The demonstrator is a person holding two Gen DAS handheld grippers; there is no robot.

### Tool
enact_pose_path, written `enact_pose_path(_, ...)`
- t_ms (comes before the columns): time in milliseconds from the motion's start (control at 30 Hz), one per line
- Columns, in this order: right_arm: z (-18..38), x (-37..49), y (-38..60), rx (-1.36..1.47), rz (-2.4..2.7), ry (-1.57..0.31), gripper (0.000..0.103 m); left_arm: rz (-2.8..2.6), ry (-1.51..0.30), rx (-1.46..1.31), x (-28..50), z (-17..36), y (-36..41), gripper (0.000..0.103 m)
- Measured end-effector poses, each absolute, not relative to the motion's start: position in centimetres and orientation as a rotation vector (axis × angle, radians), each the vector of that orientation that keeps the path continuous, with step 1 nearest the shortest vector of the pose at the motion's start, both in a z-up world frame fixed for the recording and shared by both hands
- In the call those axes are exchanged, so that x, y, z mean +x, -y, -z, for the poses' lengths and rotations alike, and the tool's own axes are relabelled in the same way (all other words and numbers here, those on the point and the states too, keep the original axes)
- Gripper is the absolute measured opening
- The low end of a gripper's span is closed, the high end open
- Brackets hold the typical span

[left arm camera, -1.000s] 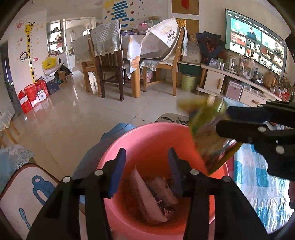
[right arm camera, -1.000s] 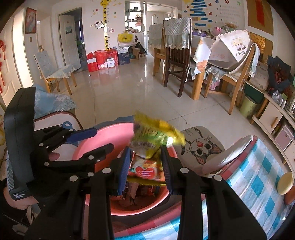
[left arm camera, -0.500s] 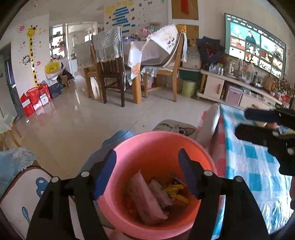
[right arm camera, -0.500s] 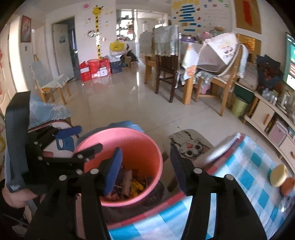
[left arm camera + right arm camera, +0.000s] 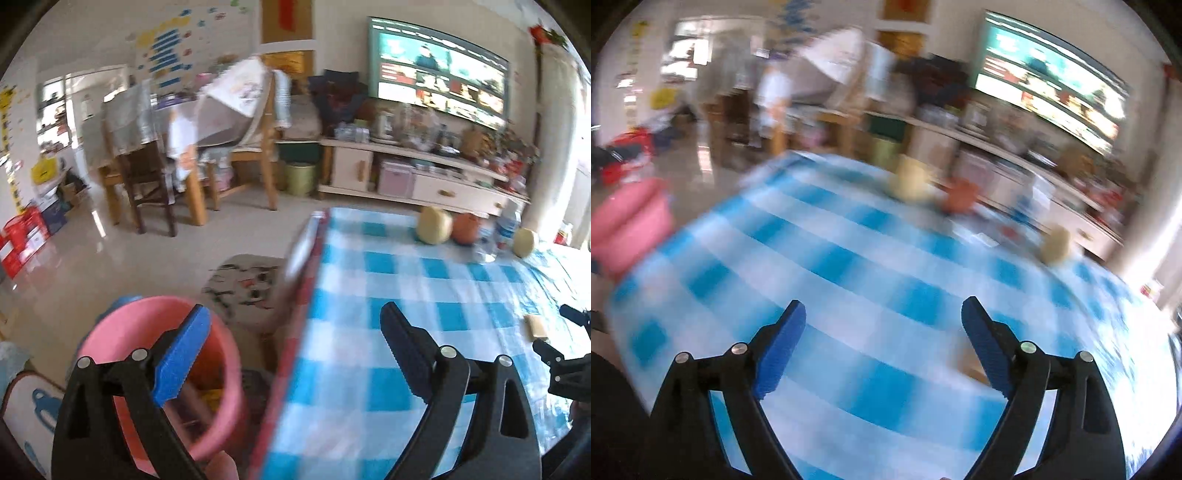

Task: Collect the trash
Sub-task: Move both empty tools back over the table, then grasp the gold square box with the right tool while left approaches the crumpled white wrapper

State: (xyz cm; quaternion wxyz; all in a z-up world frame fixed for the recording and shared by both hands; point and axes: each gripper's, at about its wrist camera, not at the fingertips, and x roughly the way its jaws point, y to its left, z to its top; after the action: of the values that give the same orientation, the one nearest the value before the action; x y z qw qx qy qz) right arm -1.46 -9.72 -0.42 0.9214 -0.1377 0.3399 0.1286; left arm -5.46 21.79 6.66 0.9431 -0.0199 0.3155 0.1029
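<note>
Looking along my right tongs (image 5: 882, 325), I get mostly smear: the checked blue-and-white tablecloth (image 5: 849, 258) is streaked, and the fruit at its far side shows only as pale and orange blobs. A tan patch on the cloth beside the right finger is too blurred to name. The jaws here are spreading wide, with nothing between them but cloth below.

My left tongs (image 5: 295, 332) are sharper. Their jaws are also opening and grip nothing; they straddle the near-left edge of the table. The pink bucket (image 5: 122, 325) stands on the floor just left of that edge, partly hidden behind my left finger, so the trash inside it reads only as dark and yellow scraps. A small tan scrap (image 5: 536, 327) lies on the cloth toward the right side of the table, near the black tip of my other tongs, which the frame cuts off.

At the far end of the table sit two pale round fruits, an orange one (image 5: 465, 229) between them, and a clear bottle. Beyond the table are a low white cabinet, a wall screen (image 5: 439, 86), wooden chairs (image 5: 144, 166) draped in cloth and a glossy tiled floor.
</note>
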Motion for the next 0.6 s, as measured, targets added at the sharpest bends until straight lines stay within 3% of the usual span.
enact_pose_path(200,4.0,1.1,18.3,-0.060,-0.080,-0.833,0.092,-0.128,-0.666,0.016,-2.1,-5.8,-14.4,0.093)
enact_pose_path(600,6.5,4.7,17.4,-0.021,-0.095,-0.933,0.091,-0.048,-0.672,0.064,1.9,-3.7,-7.5,0.093)
